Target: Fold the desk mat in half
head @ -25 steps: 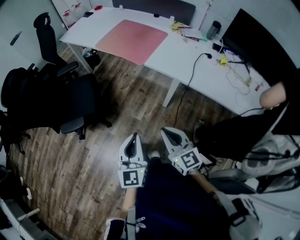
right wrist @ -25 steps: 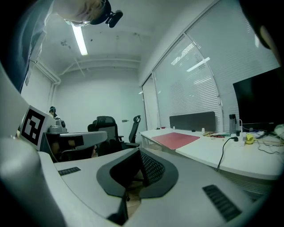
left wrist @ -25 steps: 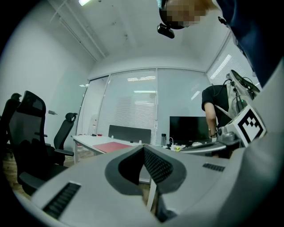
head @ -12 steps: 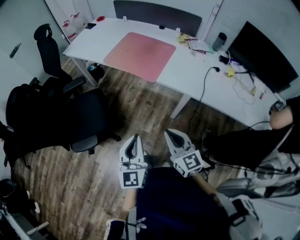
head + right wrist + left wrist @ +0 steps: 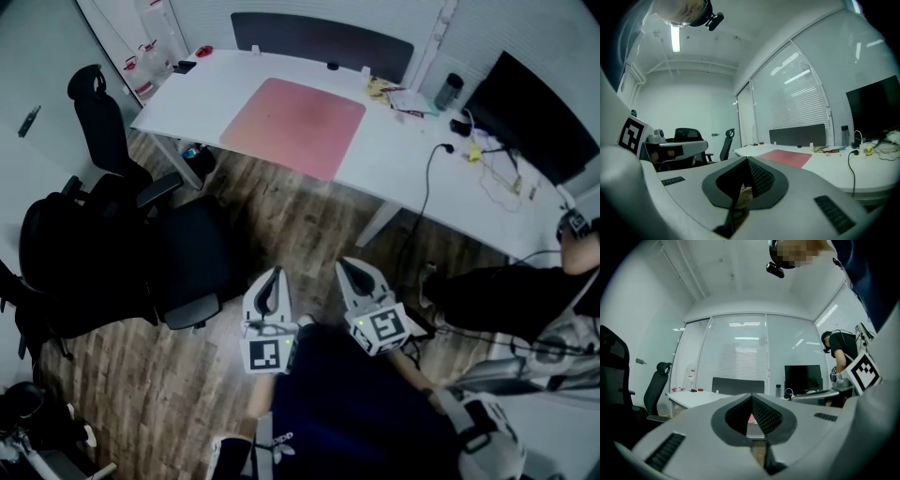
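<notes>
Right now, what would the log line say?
mat: flat, unfolded on desk | left tool: shut, empty | right tool: shut, empty | fold: not started

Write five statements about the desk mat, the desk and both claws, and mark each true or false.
1. The pink rectangular desk mat lies flat and unfolded on the white desk. True.
2. The left claw grips the mat's edge. False: it is shut on nothing, above the wooden floor, apart from the desk.
3. The right claw is shut and empty. True.
4. A black office chair stands left of the claws. True.
5. The black monitor stands on the mat. False: it is well to the mat's right, apart from it.
</notes>
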{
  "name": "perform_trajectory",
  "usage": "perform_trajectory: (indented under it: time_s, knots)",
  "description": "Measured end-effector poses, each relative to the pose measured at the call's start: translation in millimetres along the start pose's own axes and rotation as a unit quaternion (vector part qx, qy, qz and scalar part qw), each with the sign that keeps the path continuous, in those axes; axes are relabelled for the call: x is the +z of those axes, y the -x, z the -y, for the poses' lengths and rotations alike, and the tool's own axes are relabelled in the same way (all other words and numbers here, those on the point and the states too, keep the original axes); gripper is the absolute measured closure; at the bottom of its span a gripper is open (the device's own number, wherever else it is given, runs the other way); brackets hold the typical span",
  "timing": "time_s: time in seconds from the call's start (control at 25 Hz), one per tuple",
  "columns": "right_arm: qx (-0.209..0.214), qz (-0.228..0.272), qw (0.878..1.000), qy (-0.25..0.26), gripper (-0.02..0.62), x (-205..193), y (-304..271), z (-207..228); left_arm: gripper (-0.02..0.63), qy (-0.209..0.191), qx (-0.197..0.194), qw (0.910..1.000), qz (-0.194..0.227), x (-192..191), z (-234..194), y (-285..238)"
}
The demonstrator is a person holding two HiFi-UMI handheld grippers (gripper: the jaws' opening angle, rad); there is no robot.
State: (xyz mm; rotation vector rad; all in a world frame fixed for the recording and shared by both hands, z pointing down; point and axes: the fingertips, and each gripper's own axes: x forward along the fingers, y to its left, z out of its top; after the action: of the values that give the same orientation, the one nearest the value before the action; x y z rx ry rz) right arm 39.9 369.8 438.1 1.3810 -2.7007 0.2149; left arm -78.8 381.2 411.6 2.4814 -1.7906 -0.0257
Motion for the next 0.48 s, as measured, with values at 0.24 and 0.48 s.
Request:
perform_trajectory:
  time_s: [0.24, 0.48]
  knots:
    - [-0.018, -0.001, 1.0, -0.012, 0.594, 4, -15, 4, 0.604, 0.011, -0.008, 0.9999, -0.006, -3, -17, -14]
    - [-0.024, -0.014, 0.999, -0.017, 0.594, 0, -32, 15, 0.604, 0.021, -0.012, 0.9995, -0.019, -12, -26, -32]
